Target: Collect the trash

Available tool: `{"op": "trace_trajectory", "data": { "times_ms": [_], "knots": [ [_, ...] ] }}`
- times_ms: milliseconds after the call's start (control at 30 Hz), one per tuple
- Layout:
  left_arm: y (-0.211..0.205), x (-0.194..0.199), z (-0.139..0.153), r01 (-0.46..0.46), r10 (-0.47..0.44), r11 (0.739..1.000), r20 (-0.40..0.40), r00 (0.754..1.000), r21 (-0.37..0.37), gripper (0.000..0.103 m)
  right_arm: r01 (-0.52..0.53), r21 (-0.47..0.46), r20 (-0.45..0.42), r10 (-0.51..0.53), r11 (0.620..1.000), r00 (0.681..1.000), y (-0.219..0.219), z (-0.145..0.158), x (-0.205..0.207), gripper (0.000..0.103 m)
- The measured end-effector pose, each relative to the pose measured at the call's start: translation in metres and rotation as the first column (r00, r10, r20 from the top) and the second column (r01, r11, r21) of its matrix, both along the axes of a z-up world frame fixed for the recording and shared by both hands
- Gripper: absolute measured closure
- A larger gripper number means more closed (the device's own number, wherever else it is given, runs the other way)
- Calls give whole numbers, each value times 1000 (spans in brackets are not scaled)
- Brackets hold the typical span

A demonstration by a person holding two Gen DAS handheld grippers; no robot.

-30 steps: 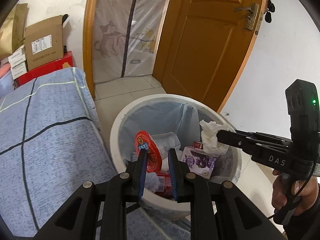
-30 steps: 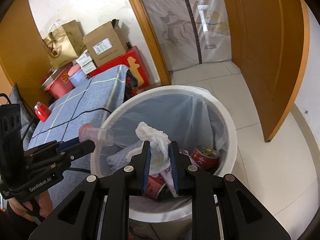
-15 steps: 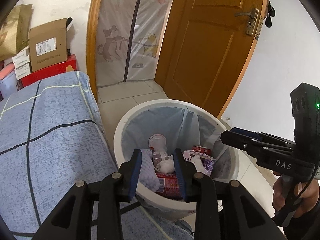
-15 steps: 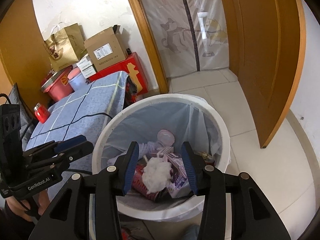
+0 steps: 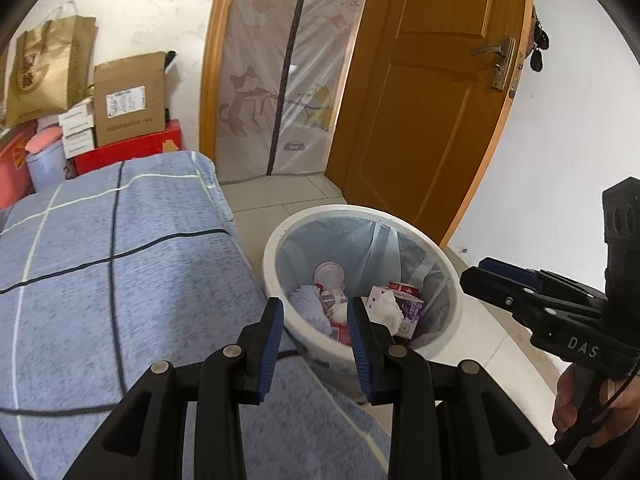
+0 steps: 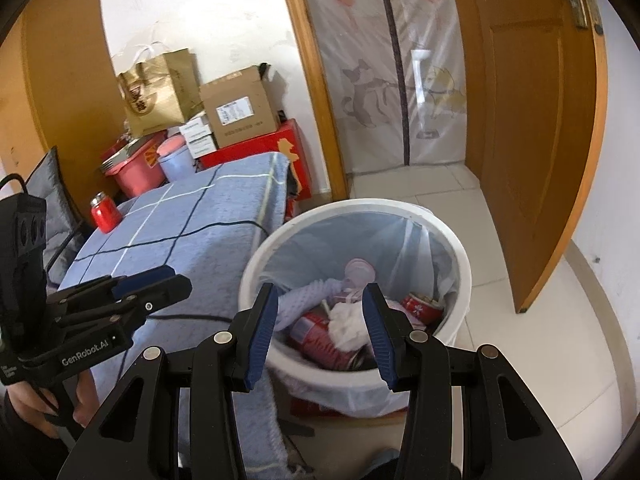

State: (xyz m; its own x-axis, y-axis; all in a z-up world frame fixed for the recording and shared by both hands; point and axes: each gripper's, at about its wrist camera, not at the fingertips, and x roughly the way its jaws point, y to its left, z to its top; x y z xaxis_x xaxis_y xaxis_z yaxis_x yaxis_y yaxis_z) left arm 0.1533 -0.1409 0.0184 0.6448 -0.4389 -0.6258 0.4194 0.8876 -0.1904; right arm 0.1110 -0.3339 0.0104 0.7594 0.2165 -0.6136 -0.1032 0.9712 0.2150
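Two grippers [image 5: 316, 312] [image 6: 320, 300] empty | bin [image 6: 460, 280] upright | can [image 6: 320, 336] lying sideways

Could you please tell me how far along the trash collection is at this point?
Done: a tissue wad, a cup, cans and cartons lie in the bin. In hand: nothing; the left gripper and right gripper have just opened their jaws, and both are empty above the bin. Left: no loose trash shows on the blue cloth; only a red jar stands there.
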Motion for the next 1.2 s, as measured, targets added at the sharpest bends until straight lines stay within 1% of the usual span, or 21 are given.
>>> {"op": "trace_trajectory", "data": {
  "times_ms": [167,267,567,667,900,1200],
  "knots": [
    [12,-25,9,-39,38,999,31,999,25,70,-23,-10,22,23,1000,999,13,7,-24,58],
    [18,-38,12,-57,56,998,37,998,28,70,-28,-6,30,28,1000,999,17,9,-37,58],
    [34,-68,13,-99,98,995,48,994,25,70,-39,-22,38,40,999,998,25,10,-63,58],
    [38,-78,14,-117,115,993,61,992,34,70,-39,-24,40,39,999,998,26,11,-67,58],
    [42,-88,13,-135,133,990,55,990,41,70,-54,-29,46,56,998,997,30,11,-74,58],
    [42,-89,14,-139,136,989,60,989,45,70,-59,-28,44,60,998,997,30,11,-73,58]
  ]
}}
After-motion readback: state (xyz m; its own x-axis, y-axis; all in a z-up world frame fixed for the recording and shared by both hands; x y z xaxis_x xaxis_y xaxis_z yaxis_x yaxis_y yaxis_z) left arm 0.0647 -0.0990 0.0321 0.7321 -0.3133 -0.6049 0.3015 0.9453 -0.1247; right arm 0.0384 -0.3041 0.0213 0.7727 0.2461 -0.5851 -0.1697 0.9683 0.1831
